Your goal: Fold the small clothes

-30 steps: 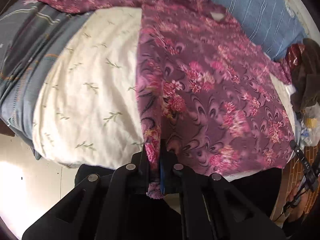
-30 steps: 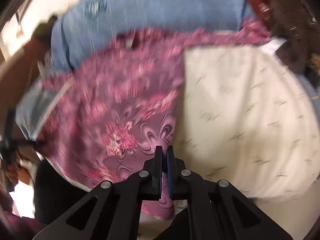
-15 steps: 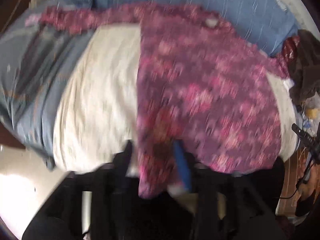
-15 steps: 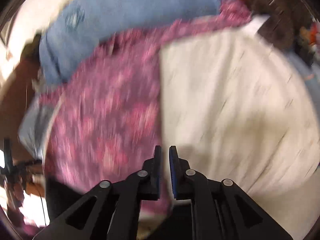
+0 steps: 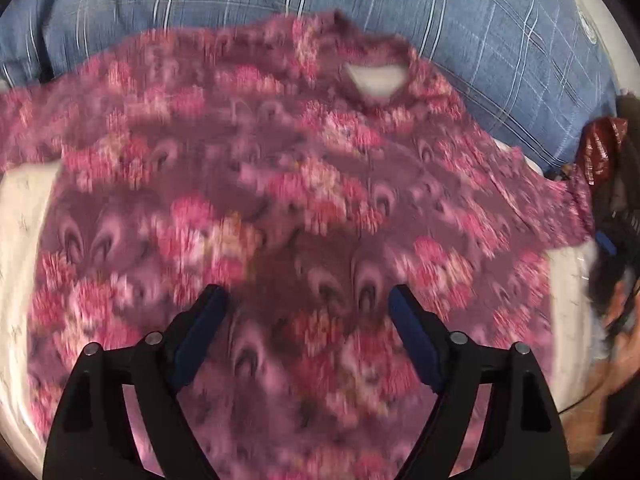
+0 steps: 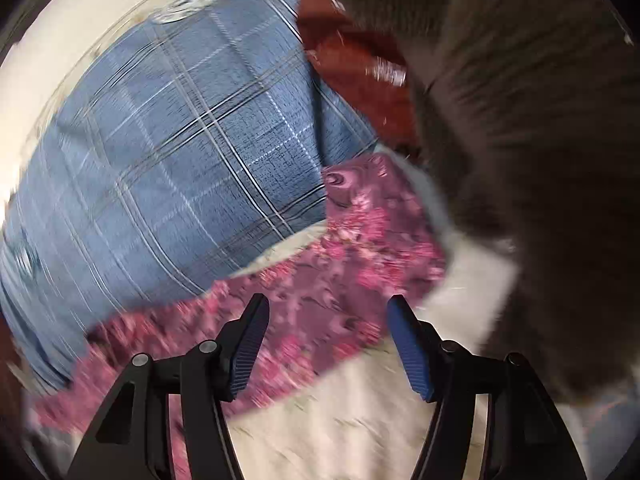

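Both the left gripper (image 5: 306,300) and right gripper (image 6: 328,312), clamped a second ago, are now hovering with fingers spread, released, above the floral shirt (image 5: 280,184).

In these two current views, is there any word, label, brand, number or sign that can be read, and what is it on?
No readable text.
Round pale mark on the blue plaid quilt: too blurred to read, at.
Pale patch inside the neck of the purple floral-print shirt: blurred, no lettering to make out.
Left tool and right tool: no markings visible.
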A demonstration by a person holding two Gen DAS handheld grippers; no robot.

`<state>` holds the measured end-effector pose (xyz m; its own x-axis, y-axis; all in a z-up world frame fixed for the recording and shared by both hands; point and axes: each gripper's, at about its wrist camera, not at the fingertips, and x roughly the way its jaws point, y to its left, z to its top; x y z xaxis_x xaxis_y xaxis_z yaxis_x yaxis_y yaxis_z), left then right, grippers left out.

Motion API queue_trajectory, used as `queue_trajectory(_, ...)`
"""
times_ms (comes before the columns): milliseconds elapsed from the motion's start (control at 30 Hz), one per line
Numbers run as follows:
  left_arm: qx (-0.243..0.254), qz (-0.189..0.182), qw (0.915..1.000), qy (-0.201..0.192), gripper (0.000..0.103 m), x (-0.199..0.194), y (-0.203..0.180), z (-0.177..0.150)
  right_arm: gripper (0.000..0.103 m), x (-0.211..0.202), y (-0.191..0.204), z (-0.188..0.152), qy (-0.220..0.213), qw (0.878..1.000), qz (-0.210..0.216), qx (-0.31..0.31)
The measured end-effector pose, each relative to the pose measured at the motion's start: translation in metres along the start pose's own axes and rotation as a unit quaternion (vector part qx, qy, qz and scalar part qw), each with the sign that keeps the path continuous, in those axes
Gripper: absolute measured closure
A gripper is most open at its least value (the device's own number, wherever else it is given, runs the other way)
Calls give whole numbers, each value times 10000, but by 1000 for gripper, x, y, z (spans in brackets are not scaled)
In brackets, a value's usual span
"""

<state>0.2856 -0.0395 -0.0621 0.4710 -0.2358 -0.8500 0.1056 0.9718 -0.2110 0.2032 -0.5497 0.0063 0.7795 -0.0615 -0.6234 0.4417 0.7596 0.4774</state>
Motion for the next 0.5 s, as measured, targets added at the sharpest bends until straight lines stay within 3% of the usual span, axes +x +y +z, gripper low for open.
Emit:
queue_trajectory(200,616,288,9970,-372,17,6,-19,-9,41,41,-16,18,-128,9945,-218,1014)
queue_trajectory(233,676,300,9965,-380,17,5,-21,-9,50,46,-21,18,-114,9922,-290,1207)
queue_trajectory(267,691,266,9966,-372,15,5,-21,-9,73,50,-24,19,-151,9903,-245,1362)
queue_trajectory(333,652,194,9969,-384,15,6,-21,-9,96,52,-30,17,-179,9858,-157,1660)
queue_trajectory(400,599,122,9974,-372,15,3,-16,-10,97,42,-28,15,-377,9847,-20,1700)
queue_trajectory(500,429,-54,9985,-342,15,2,-9,-6,97,19,-5,10,-541,9914,227,1172)
